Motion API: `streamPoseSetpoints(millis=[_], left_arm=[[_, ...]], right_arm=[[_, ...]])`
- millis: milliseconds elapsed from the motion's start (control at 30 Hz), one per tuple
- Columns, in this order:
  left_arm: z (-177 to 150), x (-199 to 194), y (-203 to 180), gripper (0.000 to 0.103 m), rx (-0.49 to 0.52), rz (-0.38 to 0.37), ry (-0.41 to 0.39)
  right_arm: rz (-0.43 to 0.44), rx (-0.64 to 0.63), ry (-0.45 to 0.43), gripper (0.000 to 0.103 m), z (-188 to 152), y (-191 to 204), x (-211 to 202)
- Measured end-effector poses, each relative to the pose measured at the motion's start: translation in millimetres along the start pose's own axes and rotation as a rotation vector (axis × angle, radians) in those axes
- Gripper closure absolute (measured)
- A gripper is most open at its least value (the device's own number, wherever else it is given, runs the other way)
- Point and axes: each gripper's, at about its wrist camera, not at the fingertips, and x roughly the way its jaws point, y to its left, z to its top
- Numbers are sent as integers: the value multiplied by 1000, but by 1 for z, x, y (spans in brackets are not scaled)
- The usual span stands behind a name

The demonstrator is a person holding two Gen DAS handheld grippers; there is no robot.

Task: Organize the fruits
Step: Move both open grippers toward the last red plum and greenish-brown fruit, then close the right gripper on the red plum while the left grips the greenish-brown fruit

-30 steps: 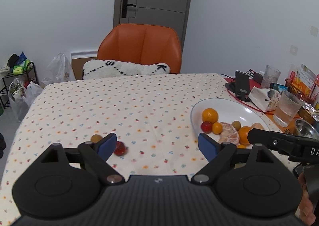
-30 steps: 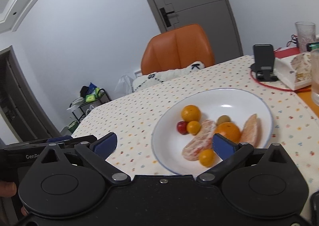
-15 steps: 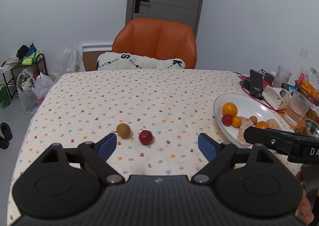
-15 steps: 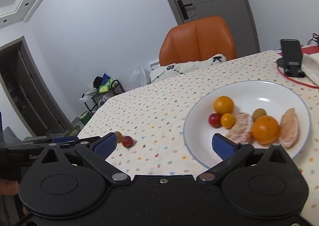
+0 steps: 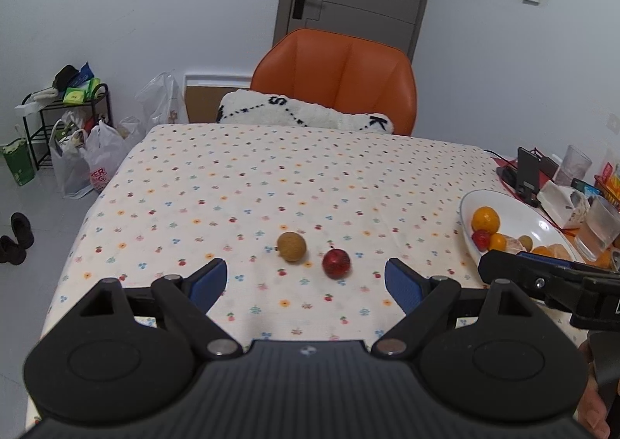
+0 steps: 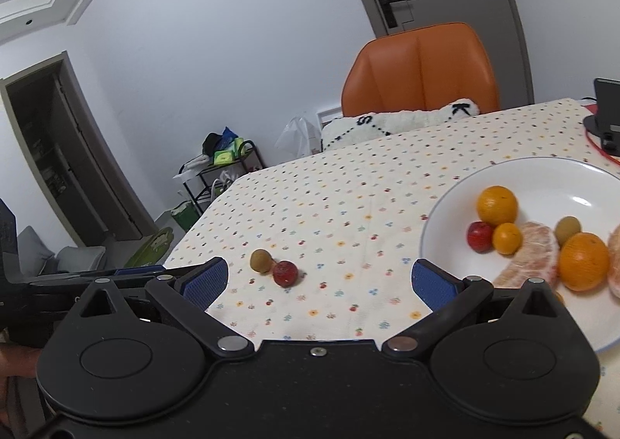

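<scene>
Dotted cloth covers the counter (image 5: pixel 294 175); an orange chair (image 5: pixel 341 78) stands at its far edge before a grey door. Left tongs (image 5: pixel 306 284) spread wide, holding nothing, above the cloth. Just beyond them lie a brown round fruit (image 5: pixel 291 246) and a red fruit (image 5: pixel 336 263), close together on the cloth. My right tongs (image 6: pixel 317 282) are likewise spread and empty. White plate (image 6: pixel 542 175) sits to the right, well apart from the loose pair, carrying oranges (image 6: pixel 497 205), peeled citrus segments (image 6: pixel 536 256), a red fruit and a greenish one.
</scene>
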Motion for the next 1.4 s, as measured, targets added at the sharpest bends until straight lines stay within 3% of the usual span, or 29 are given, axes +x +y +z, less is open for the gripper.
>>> streamPoseSetpoints(millis=[100, 233, 567, 900, 1200, 1333, 1400], left_arm=[[0, 2, 5, 16, -7, 3, 0], [0, 6, 12, 16, -22, 15, 0], [1, 18, 28, 19, -52, 28, -8], [0, 33, 39, 35, -64, 14, 1], [6, 40, 48, 41, -65, 26, 1], [7, 45, 50, 42, -65, 29, 7], [7, 49, 51, 44, -77, 20, 18]], right_arm=[[6, -9, 13, 4, 0, 5, 6], [13, -24, 44, 16, 1, 11, 16], [9, -48, 88, 24, 1, 19, 42], [11, -60, 141, 39, -1, 25, 72], [-8, -75, 177, 51, -4, 36, 102], [-15, -79, 191, 60, -4, 35, 109], [-15, -83, 191, 71, -4, 35, 111]])
